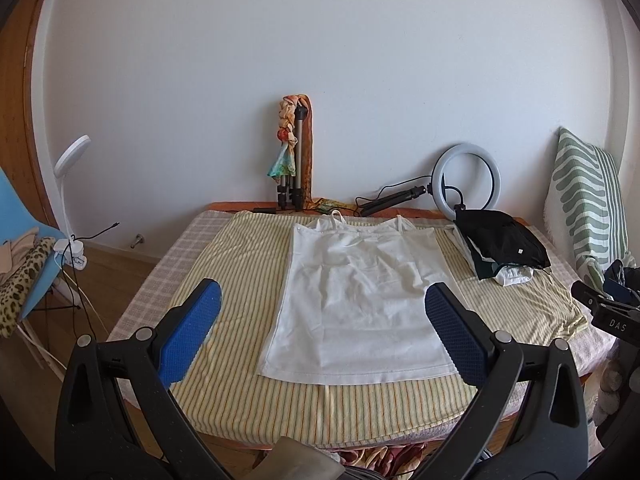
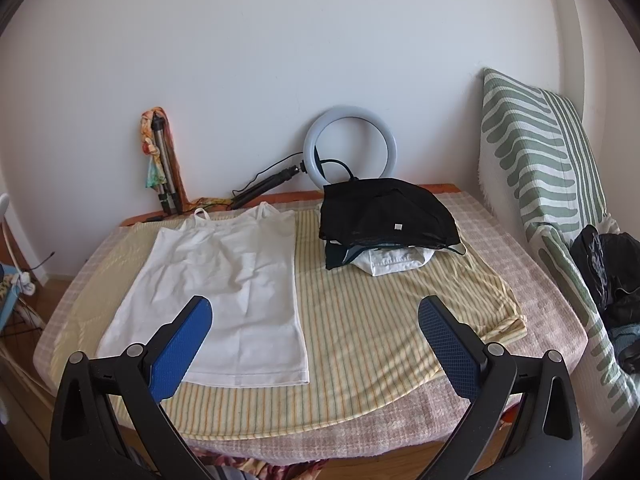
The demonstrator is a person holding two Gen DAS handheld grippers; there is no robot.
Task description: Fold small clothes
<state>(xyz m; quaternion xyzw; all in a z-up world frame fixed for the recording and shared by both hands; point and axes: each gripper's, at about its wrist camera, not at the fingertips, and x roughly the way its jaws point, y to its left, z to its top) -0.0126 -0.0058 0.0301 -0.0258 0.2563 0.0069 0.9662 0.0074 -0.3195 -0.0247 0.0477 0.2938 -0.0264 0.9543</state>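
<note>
The left gripper [image 1: 322, 322] and right gripper [image 2: 316, 326] are both wide open, holding nothing. The white top [image 1: 352, 300] lies flat just ahead of the left one, and ahead-left of the right. A pinch might grab the striped cloth [image 2: 380, 320] underneath too, and pull it up.

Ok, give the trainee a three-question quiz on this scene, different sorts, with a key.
1. True or false: the white camisole lies spread flat on the striped cloth.
2. Which garment tops the folded pile? A) black B) red C) yellow
3. Fill in: the left gripper and right gripper are both ____.

Key: 1 true; 2 A; 3 open.
</note>
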